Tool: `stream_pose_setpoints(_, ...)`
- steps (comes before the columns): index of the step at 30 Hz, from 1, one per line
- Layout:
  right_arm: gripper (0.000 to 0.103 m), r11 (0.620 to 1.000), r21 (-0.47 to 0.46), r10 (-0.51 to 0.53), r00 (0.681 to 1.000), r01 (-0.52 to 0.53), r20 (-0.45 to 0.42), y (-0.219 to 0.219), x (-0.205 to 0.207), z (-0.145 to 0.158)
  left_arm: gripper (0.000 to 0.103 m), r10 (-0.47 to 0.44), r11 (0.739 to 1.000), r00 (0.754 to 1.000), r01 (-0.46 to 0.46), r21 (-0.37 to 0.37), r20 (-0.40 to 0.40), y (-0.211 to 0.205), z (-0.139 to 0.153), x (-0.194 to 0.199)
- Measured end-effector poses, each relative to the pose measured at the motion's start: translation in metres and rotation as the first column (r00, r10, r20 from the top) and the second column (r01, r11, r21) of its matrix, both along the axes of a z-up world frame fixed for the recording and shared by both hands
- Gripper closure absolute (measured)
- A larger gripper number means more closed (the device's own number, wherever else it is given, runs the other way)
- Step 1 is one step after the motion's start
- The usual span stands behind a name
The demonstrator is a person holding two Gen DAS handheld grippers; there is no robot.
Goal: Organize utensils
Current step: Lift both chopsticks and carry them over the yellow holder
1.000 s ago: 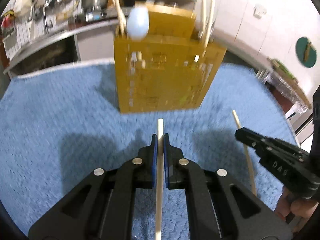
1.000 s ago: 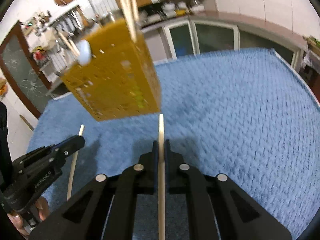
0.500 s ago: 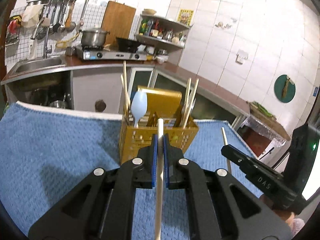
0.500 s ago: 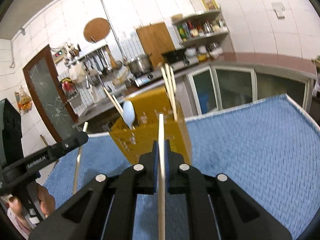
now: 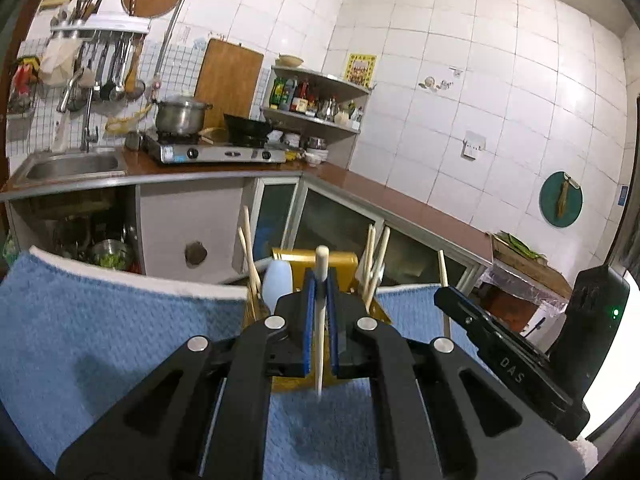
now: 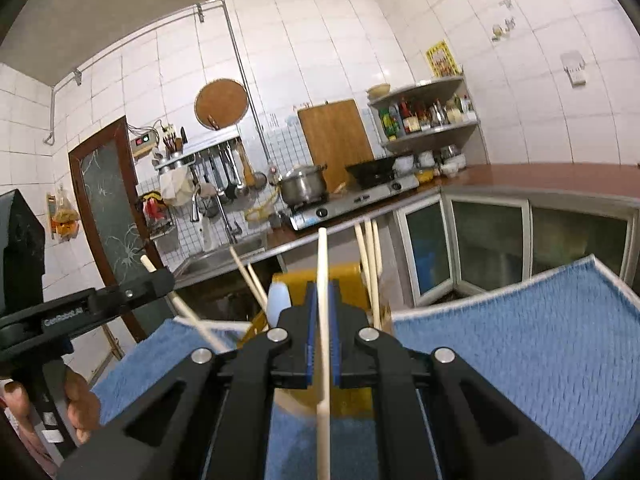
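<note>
Left wrist view: the left gripper (image 5: 320,300) is clamped on 1 wooden chopstick (image 5: 320,320), held above the blue towel (image 5: 80,340), just before the yellow utensil basket (image 5: 340,264). Right wrist view: the right gripper (image 6: 322,308) is likewise clamped on another chopstick (image 6: 323,360), facing the same basket, which holds more chopsticks and a pale spoon (image 6: 278,300).

Both the left gripper (image 5: 319,300) and right gripper (image 6: 322,304) point nearly level, jaws clamped.

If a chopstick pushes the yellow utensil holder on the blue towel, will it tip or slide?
The yellow holder looks tall, with chopsticks sticking above its rim, so a high push might tip it. The towel is textured, so sliding seems unlikely.
</note>
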State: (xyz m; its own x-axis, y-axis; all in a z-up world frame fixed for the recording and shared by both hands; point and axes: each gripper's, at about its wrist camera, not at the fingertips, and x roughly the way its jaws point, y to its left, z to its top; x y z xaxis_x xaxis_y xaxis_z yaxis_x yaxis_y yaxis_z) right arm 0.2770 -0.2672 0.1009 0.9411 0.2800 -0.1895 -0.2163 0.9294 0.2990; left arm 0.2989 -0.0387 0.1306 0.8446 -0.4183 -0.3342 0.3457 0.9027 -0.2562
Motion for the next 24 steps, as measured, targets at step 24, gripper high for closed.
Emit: stream_pose_setpoints(24, 0.097, 0.995, 0.07, -0.091, 0.971, 0.077, 0.221, 0.001, 0.034, 0.047, 0.099, 0.013, 0.991, 0.99, -0.031, 0.132, 0.138, -0.003, 0.088, 0.004)
